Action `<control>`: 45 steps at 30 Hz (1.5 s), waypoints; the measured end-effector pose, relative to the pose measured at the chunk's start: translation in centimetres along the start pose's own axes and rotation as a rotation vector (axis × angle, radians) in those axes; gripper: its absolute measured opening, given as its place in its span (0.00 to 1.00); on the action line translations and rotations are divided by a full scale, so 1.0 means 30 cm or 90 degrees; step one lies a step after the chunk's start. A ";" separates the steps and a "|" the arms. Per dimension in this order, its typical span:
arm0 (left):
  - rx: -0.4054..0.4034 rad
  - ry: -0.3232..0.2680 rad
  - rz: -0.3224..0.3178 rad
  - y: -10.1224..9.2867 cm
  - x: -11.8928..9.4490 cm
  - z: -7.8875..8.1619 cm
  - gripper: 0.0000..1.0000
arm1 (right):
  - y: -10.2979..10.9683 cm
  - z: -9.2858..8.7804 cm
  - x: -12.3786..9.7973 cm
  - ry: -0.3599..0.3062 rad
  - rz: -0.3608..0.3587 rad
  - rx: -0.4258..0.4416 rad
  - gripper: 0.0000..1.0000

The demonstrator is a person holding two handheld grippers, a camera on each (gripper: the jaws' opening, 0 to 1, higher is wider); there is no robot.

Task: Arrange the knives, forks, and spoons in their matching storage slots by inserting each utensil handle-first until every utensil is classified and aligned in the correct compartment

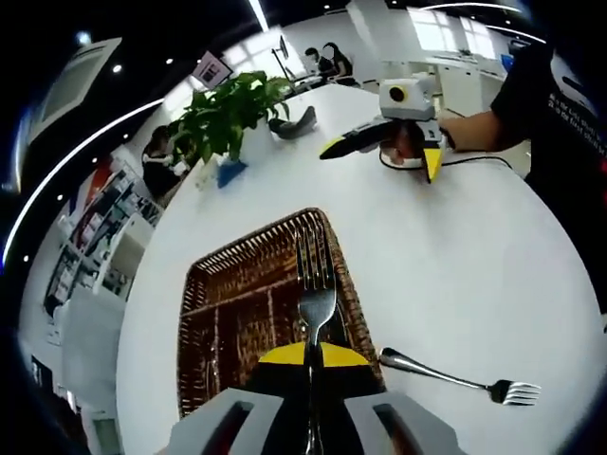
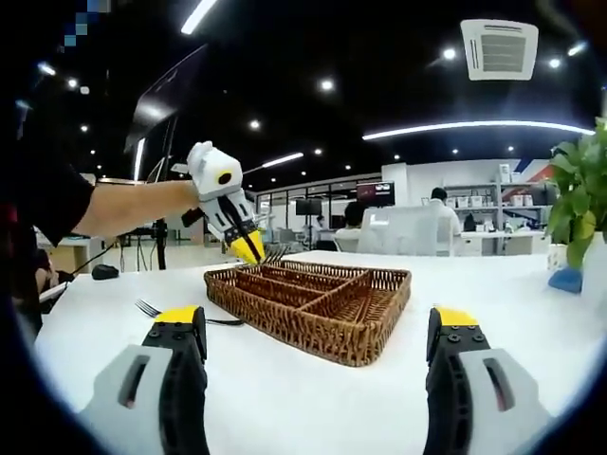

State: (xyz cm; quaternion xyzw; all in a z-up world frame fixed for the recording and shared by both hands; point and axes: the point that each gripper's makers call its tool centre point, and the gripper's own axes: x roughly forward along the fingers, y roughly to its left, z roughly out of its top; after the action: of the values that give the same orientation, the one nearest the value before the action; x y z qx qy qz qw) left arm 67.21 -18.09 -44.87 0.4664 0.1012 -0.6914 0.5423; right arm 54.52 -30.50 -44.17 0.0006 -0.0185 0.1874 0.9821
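My left gripper (image 1: 311, 358) is shut on the handle of a silver fork (image 1: 315, 277), whose tines point away over the brown wicker basket (image 1: 194, 284). The basket has long divided slots. In the right gripper view, the left gripper (image 2: 248, 248) hangs over the far left end of the basket (image 2: 313, 336) with the fork's tines (image 2: 275, 254) showing just beside its yellow tips. A second fork (image 1: 455, 381) lies flat on the white table beside the basket, also seen as the loose fork (image 2: 152, 308). My right gripper (image 2: 318, 320) stands open and empty, facing the basket; across the table the right gripper (image 1: 381, 159) is held in a hand.
A potted green plant (image 1: 228, 112) stands at the far table edge, and its leaves (image 2: 583, 194) rise at the right. The round white table (image 1: 455, 265) has bare room around the basket. The person's dark sleeve (image 1: 550, 104) is at the right. People sit at desks behind.
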 end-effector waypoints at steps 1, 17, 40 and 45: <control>0.001 0.002 0.002 0.019 0.007 -0.006 0.00 | -0.002 -0.001 -0.001 -0.001 0.000 0.002 1.00; 0.013 0.064 0.010 0.176 0.057 -0.126 0.00 | -0.011 -0.039 0.011 0.014 -0.007 -0.007 1.00; -0.002 0.096 0.015 0.234 0.079 -0.166 0.00 | 0.011 -0.014 0.023 0.011 -0.009 0.001 1.00; -0.021 0.099 0.021 0.232 0.103 -0.172 0.00 | 0.005 -0.011 0.020 0.010 -0.008 0.002 1.00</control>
State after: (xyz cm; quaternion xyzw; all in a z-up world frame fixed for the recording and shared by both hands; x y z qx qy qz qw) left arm 75.94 -19.51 -47.47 0.5117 0.1466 -0.6421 0.5516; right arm 55.04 -30.13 -44.47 0.0008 -0.0108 0.1810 0.9834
